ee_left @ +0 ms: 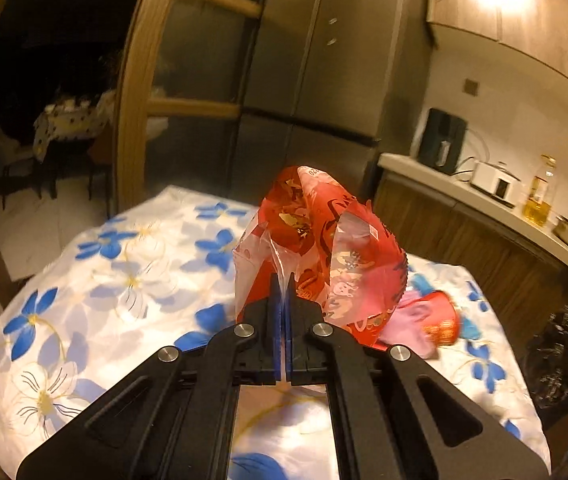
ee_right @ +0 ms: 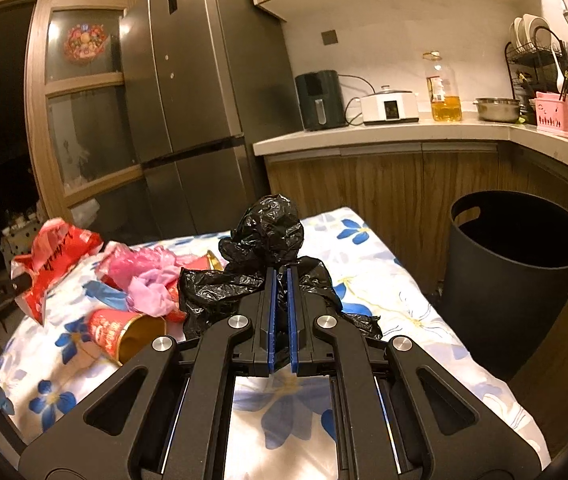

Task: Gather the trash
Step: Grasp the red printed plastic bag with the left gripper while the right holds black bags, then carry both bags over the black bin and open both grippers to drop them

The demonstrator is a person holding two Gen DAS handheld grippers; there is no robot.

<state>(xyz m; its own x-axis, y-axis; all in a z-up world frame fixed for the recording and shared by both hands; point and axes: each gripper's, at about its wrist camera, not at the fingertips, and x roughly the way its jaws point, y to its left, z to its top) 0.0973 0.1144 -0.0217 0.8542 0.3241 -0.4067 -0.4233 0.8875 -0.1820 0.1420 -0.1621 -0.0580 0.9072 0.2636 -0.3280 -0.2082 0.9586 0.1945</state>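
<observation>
Gripping a black bag point(ee_right: 262, 236), right gripper point(ee_right: 280, 280) hangs over the table's point(ee_right: 404, 304) right edge, bin point(ee_right: 512, 276) just right (nearer this arm); left gripper point(ee_left: 283, 284) pinches a red wrapper point(ee_left: 316, 240).

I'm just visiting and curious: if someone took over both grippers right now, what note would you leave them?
Left gripper: shut on the red wrapper, lifted above the table.
Right gripper: shut on the black bag.
Bin: right of the table; no trash seen inside, though its bottom is hidden.
Left to collect on the table: pink plastic, red cup on its side.
Likely next: drop both held pieces into the bin.
</observation>
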